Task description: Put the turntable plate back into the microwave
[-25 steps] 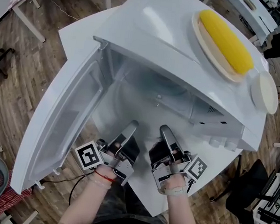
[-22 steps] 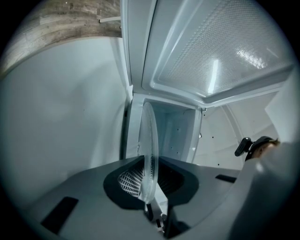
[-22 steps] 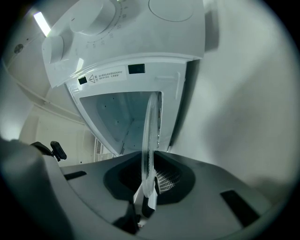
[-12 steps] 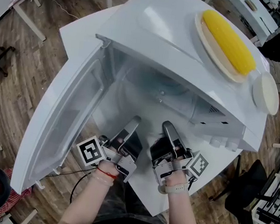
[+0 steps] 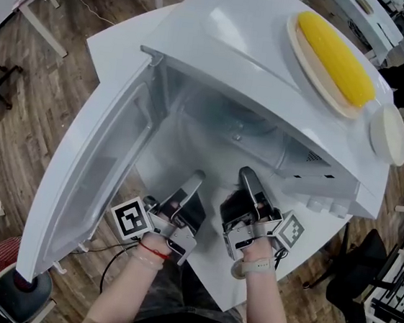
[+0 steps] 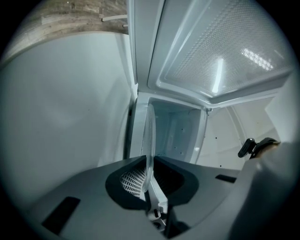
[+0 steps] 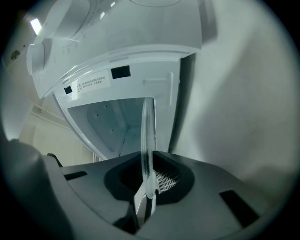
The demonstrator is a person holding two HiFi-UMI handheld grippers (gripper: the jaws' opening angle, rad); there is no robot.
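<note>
With its door (image 5: 92, 173) swung wide at the far left, the microwave (image 5: 223, 44) on the white desk (image 5: 110, 49) stands open toward the person. Its cavity (image 5: 221, 148) lies straight ahead of both tools.

The left tool (image 5: 196, 177) is clamped on the near rim of the clear turntable plate (image 6: 150, 140). The left gripper view shows the glass edge-on, running up from between the closed jaws toward the back wall of the cavity. The plate therefore stretches away from the tools and into the opening. In the head view the glass is hard to pick out against the white interior.

Just beside the left tool, the right tool (image 5: 248, 175) pinches the same rim in the same way, with the glass rising as a thin strip from between its jaws toward the cavity. The two tools sit side by side at the front lip, neither clearly nearer. The coming move looks like a straight push forward, then a lowering onto the cavity floor. Whether the plate already touches that floor cannot be told.

Farther right, on top of the microwave, a corn cob (image 5: 335, 53) lies on a tan dish (image 5: 292, 35), with a small round white dish (image 5: 388, 135) just beyond it.
</note>
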